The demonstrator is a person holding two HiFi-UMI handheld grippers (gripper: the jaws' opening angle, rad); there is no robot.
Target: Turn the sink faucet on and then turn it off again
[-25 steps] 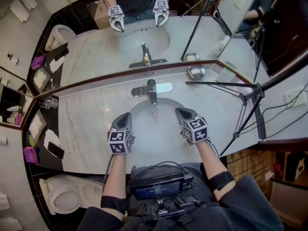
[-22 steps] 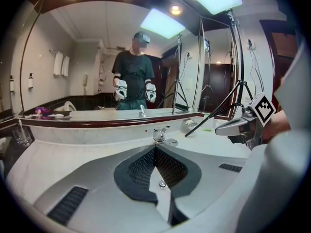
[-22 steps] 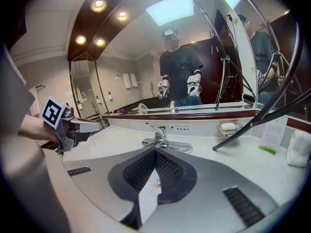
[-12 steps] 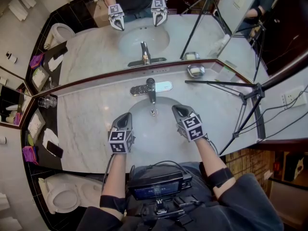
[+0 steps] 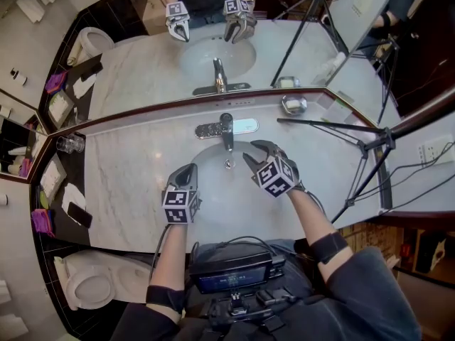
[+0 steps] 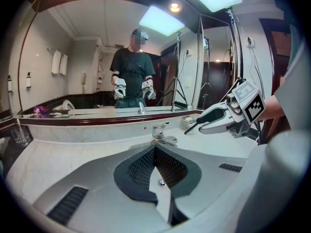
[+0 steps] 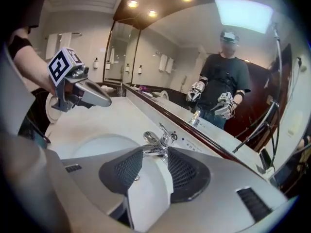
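Polished chrome faucet [image 5: 227, 130] stands on the veined marble worktop [image 5: 121, 176]. My right claw [image 5: 257, 153] has just been opening, empty, near the faucet's front. My left claw [image 5: 186, 173] is closed, farther off.

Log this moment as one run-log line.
left gripper: shut, empty, at sink edge | right gripper: jaws just opening, nothing between them, tips near faucet | faucet: not gripped

The left gripper [image 5: 189, 169] is held with jaws pressed together; the right gripper [image 5: 252, 152] is tilted sideways, its jaws just opened, nothing clamped.
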